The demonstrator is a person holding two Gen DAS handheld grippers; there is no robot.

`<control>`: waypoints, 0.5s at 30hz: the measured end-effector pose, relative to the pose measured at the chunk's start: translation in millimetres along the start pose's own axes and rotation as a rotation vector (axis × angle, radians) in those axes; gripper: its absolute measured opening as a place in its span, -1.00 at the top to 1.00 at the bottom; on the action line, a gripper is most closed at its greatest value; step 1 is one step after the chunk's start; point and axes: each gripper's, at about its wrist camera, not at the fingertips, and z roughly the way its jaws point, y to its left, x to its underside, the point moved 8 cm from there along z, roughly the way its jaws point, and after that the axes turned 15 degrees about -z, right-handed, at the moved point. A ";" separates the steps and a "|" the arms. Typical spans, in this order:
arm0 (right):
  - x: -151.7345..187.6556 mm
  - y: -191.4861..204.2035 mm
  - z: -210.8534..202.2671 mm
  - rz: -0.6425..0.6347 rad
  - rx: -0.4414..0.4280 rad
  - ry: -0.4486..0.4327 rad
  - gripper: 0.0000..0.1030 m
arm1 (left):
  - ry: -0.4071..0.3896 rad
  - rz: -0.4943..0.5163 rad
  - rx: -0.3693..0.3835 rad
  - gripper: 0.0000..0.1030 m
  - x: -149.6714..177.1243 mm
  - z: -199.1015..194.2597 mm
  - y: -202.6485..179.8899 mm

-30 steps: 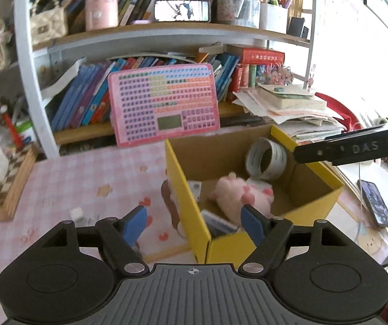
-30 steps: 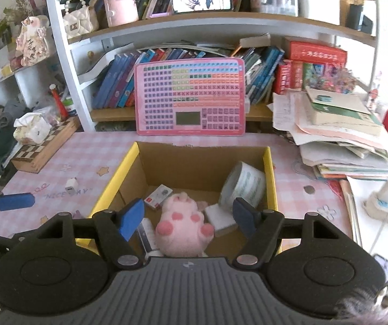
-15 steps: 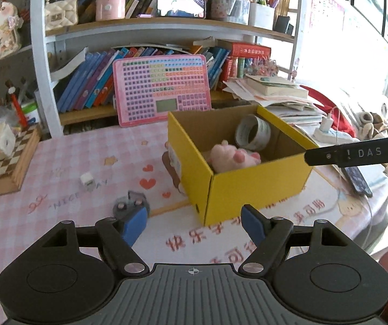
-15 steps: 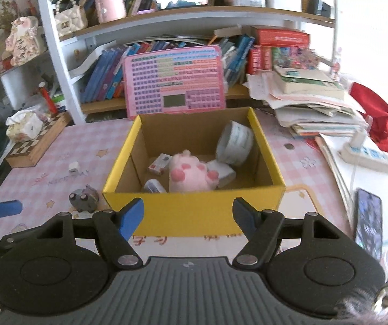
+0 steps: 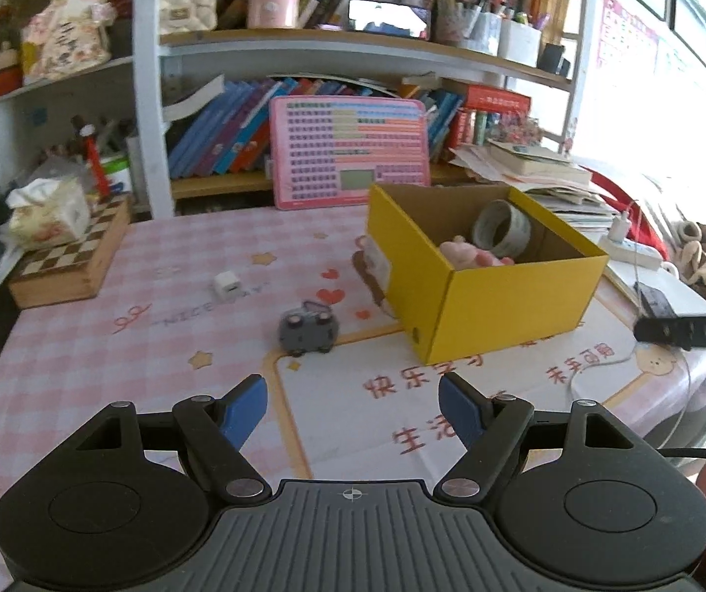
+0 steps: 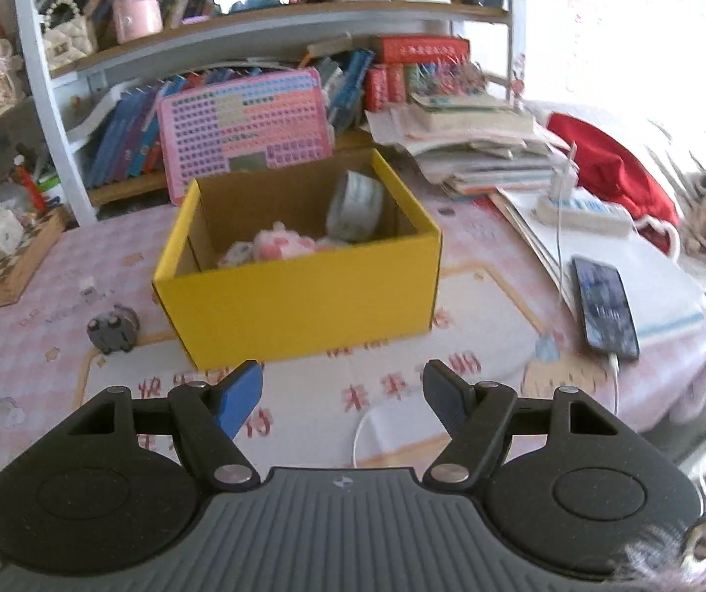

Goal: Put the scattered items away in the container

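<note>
Tidying is judged to be partly done: the yellow cardboard box (image 6: 299, 291) is seen at the centre of the right wrist view with a pink plush toy (image 6: 281, 246) and a roll of tape (image 6: 355, 204) already lying inside it, the roll leaned against the far right wall, presumably where it came to rest when dropped in. Two items are left outside on the pink checked tablecloth (image 5: 106, 345): a small grey toy car (image 5: 307, 329), found just left of centre in the left wrist view and near the box's left corner, and a small white cube (image 5: 226, 286), perhaps a charger plug, set above and left of the car and well apart from the box. The left gripper (image 5: 353, 407) is held low in the frame with its blue fingers (image 5: 244, 409) spread wide and nothing between them, probably so that the car can be straddled next. The right gripper (image 6: 343, 394) is kept in front of the box's near wall, its jaws parted to a middling width and likewise empty; its black tip is seen at the right edge of the left wrist view. A phone (image 6: 604, 306) on a cable and a power strip (image 6: 584, 212) at the right of the right wrist view are taken to be no part of the clutter.
</note>
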 end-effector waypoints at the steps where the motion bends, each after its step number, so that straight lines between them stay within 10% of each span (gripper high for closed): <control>1: 4.0 2.9 -0.9 0.002 0.001 0.006 -0.37 | 0.003 -0.003 -0.003 -0.57 1.6 -1.4 3.4; 15: 29.4 43.6 -12.5 0.028 -0.013 0.037 -0.37 | 0.063 0.021 -0.026 -0.59 30.6 -17.7 35.5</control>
